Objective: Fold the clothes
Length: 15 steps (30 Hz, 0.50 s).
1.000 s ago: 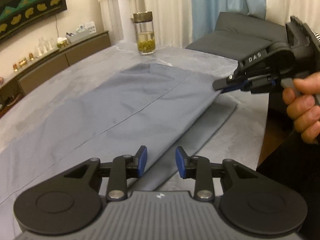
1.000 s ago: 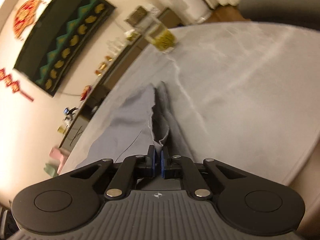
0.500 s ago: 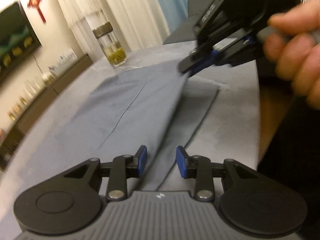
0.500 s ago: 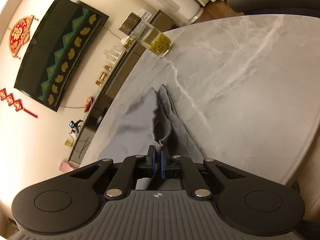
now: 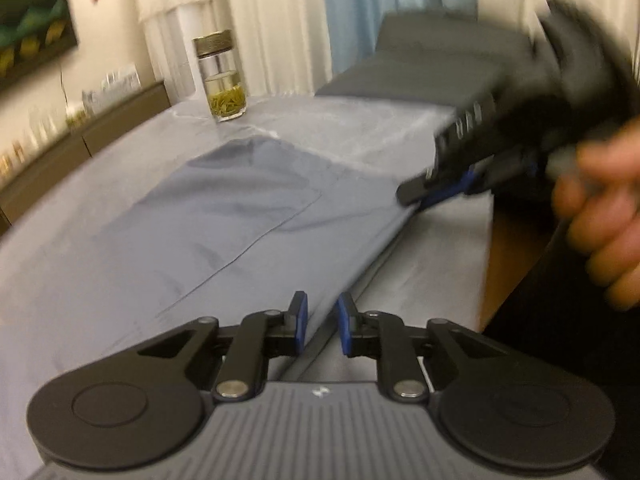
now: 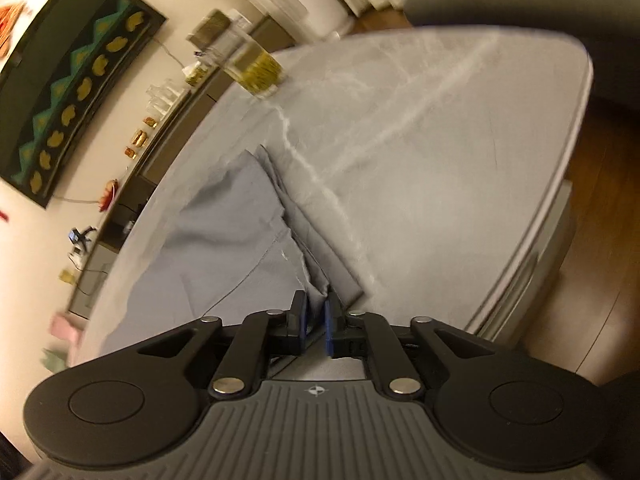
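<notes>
Right gripper [image 6: 316, 314]: jaws narrow, fabric edge between. Left gripper [image 5: 319, 322]: parted, straddling the fold. Blue-grey garment [image 5: 208, 216], frame centre on marble table [image 6: 420, 128]: one lengthwise fold laid; further folds remain.

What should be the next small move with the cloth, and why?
Probably close the left gripper on the cloth edge. Its jaws stand open with the folded edge running between them, while the right gripper pinches the other corner, slightly parted. With both ends held, the fold could be carried over the table.
</notes>
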Available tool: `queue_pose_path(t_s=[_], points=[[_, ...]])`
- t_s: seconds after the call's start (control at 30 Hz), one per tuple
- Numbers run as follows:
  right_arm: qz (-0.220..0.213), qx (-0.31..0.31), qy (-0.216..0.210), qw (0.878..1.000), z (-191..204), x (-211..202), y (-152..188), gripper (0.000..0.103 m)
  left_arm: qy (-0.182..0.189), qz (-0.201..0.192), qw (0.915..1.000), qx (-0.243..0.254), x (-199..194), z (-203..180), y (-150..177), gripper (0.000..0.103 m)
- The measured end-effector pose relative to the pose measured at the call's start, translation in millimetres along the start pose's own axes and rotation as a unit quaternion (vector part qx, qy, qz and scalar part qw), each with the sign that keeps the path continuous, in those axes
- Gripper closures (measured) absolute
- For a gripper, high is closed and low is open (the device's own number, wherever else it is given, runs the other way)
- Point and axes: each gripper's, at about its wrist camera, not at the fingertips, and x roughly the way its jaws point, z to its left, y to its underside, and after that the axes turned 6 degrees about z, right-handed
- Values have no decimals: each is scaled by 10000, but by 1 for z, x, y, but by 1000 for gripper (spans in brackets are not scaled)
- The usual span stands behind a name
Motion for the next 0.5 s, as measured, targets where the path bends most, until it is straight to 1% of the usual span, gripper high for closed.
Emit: queue_pose_path(t_s=[0.03,0.07,0.1,0.13,0.17,0.2,0.23,0.27,0.3,0.33,0.37,0.47,0.5], points=[[-140,-140,78,9998,4,-4,1,82,191,-97,9995,-240,-8,9,-2,84],[-280,-279,156,9991,9,-7,1,64,322,-170,9983,-449,-14,16,-3,84],[-428,-432,258,9978,14,-8,1,55,422,-232,9968,-646,-18,24,-4,82],[-574,-585,361,9960,19,-9,0,43,493,-277,9948,-842,-21,31,-6,78],[-665,-689,450,9944,23,-7,-2,39,516,-275,9927,-1053,-20,38,-10,76],[-683,-770,511,9934,26,-3,-5,38,519,-250,9902,-1274,-19,45,-14,71],[-701,-852,573,9922,29,0,-7,32,522,-225,9871,-1495,-17,52,-18,65],[-599,-941,643,9917,32,9,-8,30,525,-199,9836,-1715,-15,59,-22,61],[-492,-1008,745,9909,33,17,-8,30,544,-152,9797,-1921,-10,65,-28,52],[-384,-1076,847,9898,34,25,-8,31,572,-93,9755,-2120,-3,72,-36,48],[-467,-1323,922,9858,39,28,-3,47,596,-37,9724,-2255,5,78,-45,47],[-437,-2071,1071,9715,54,40,11,90,730,154,9663,-2464,30,86,-76,42],[-443,-2261,1073,9672,58,41,15,91,843,225,9651,-2470,39,86,-86,39]])
